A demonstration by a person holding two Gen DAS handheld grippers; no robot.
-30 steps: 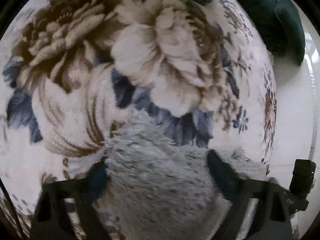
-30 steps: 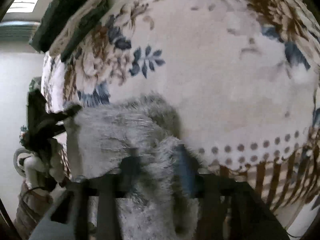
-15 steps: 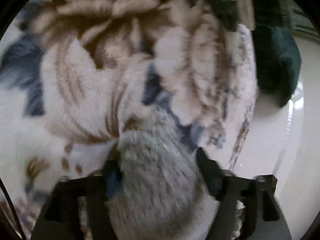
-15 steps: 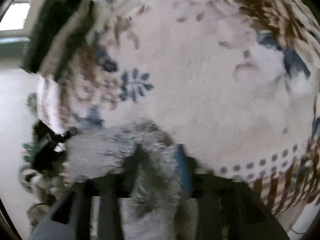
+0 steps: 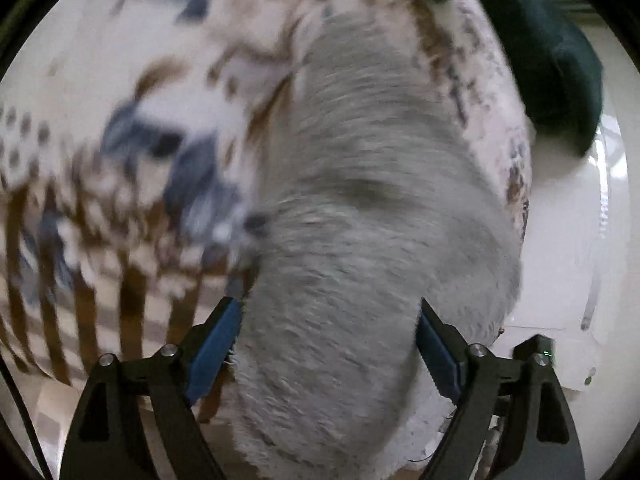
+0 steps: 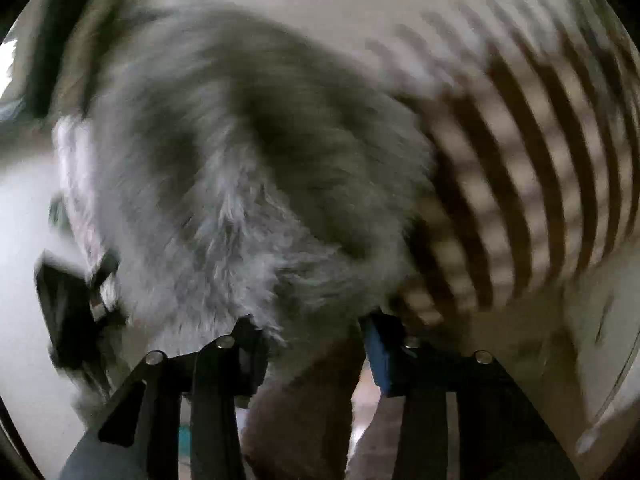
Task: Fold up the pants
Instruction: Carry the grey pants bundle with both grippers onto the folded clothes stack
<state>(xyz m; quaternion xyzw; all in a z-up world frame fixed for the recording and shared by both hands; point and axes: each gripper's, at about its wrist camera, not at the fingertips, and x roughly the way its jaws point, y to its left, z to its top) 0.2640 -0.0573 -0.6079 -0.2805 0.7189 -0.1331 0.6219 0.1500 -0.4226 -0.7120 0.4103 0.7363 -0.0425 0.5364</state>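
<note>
The pants (image 5: 360, 200) are grey and fuzzy and lie stretched over a floral blanket (image 5: 120, 100). My left gripper (image 5: 328, 320) is shut on the near end of the pants, with the fabric bunched between its blue pads (image 5: 212, 344). My right gripper (image 6: 312, 332) is shut on another part of the same pants (image 6: 240, 200), and grey fleece spills up from between its fingers. Both views are blurred by motion. The far end of the pants is hard to make out.
The blanket has brown stripes along its near border (image 6: 520, 160). A dark green cushion (image 5: 560, 72) lies at the far right of the left wrist view, above a pale floor (image 5: 560, 260). My left gripper's body (image 6: 68, 300) shows at the left of the right wrist view.
Both grippers have pulled back toward the striped near border with the pants in hand. Much more grey fabric now stretches out in front of each gripper.
</note>
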